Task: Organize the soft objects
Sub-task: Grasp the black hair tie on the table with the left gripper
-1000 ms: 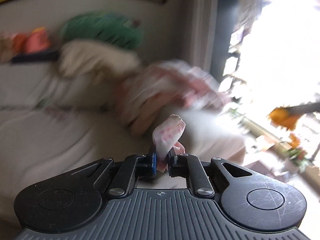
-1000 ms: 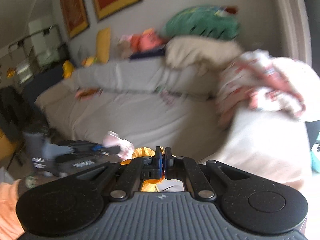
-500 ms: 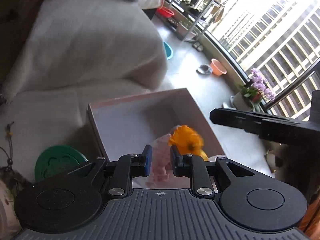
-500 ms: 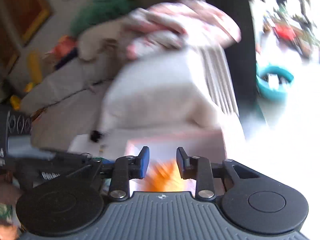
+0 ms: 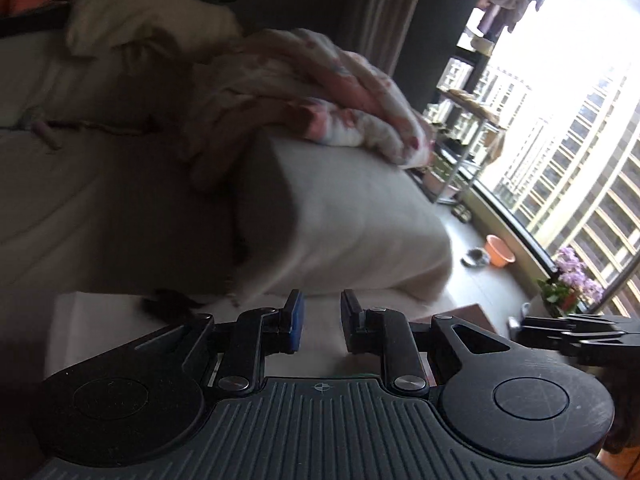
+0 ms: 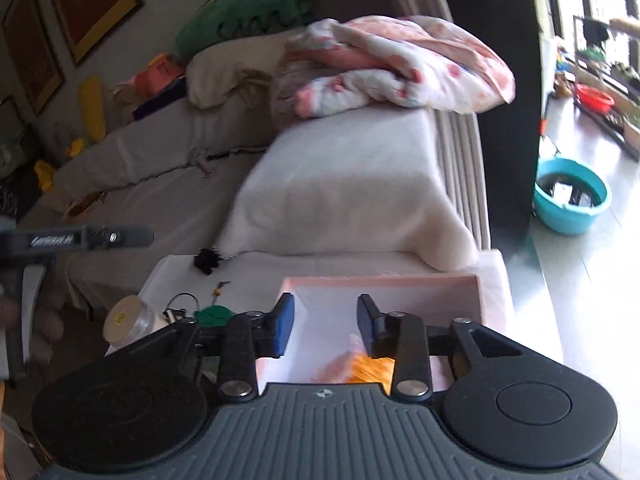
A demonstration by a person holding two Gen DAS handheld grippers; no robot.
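Drop-off into the shallow pink cardboard box with a white inside (image 6: 380,280), to judge by the layout. Right gripper (image 6: 325,308) poised above the open box, jaws apart and just been opening wider, with nothing between the blue pads. Lying low in the box, under the right-hand jaw: a fuzzy orange soft toy (image 6: 370,366) with a pale pink soft cloth piece (image 6: 334,368) touching it on the left. Both loose, gripped by nothing, so probably let fall there to gather the small soft things in one container. Left gripper (image 5: 322,304) likewise with jaws apart, having just been opening, nothing between them. Aimed past the box's corner toward the white-covered sofa armrest (image 5: 352,216), which suggests a turn away to look for the next item. Box parked on the white-clothed counter (image 6: 176,268) right against the sofa, a sensible spot within short reach of the cushions. Beside it on the counter, a clear jar with a pale lid (image 6: 128,316), a round green piece and a black tassel, none of them clearly soft goods, left alone. Bunched on top of the armrest, a pink-and-white floral blanket (image 6: 400,64): too bulky for this box, likely one for folding rather than boxing.
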